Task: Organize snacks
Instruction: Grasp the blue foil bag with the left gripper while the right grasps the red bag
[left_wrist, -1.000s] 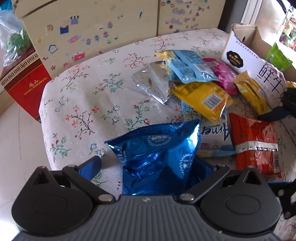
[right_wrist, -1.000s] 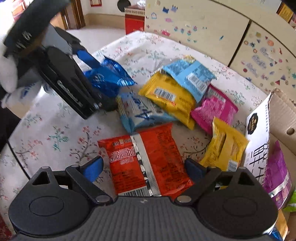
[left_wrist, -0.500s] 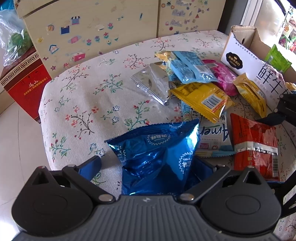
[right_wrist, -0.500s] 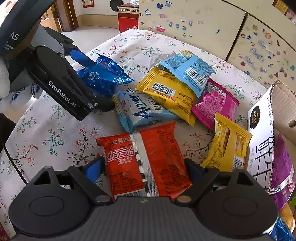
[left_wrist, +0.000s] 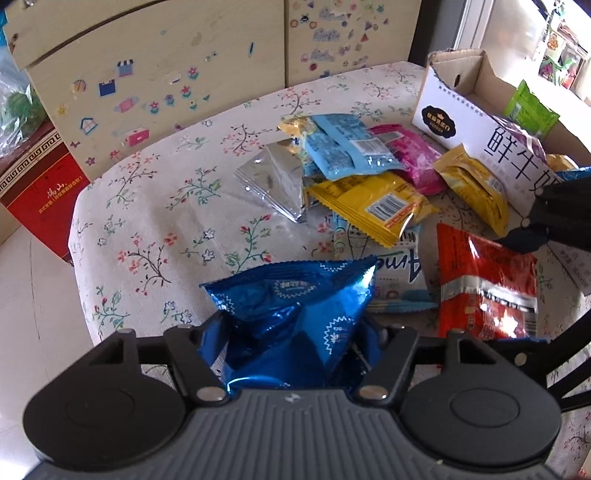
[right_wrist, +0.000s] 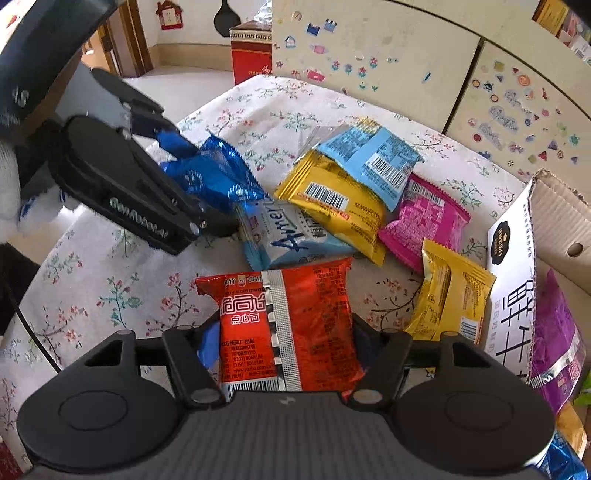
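Observation:
A shiny blue foil packet (left_wrist: 295, 302) lies near the front of the flowered table (left_wrist: 159, 206). My left gripper (left_wrist: 295, 332) is closing on it; both pads press its crumpled sides. The right wrist view shows the same gripper (right_wrist: 201, 184) around the blue packet (right_wrist: 218, 173). A red noodle packet (right_wrist: 288, 317) lies flat between the fingers of my right gripper (right_wrist: 286, 343), whose jaws are also closing, with the pads against its side edges. One dark finger of that gripper reaches the red packet (left_wrist: 487, 280) in the left wrist view.
A heap of packets lies mid-table: light blue (right_wrist: 369, 155), yellow (right_wrist: 332, 199), pink (right_wrist: 424, 221), a white-and-blue one (right_wrist: 291, 236), a small yellow one (right_wrist: 450, 295) and a silver one (left_wrist: 273, 181). An open cardboard box (left_wrist: 454, 122) with several packets stands at the right edge. A stickered cabinet (left_wrist: 166, 74) is behind.
Both grippers' jaws have drawn in, the left onto the blue packet, which now looks more crumpled, and the right onto the red packet. Neither hand has shifted much.

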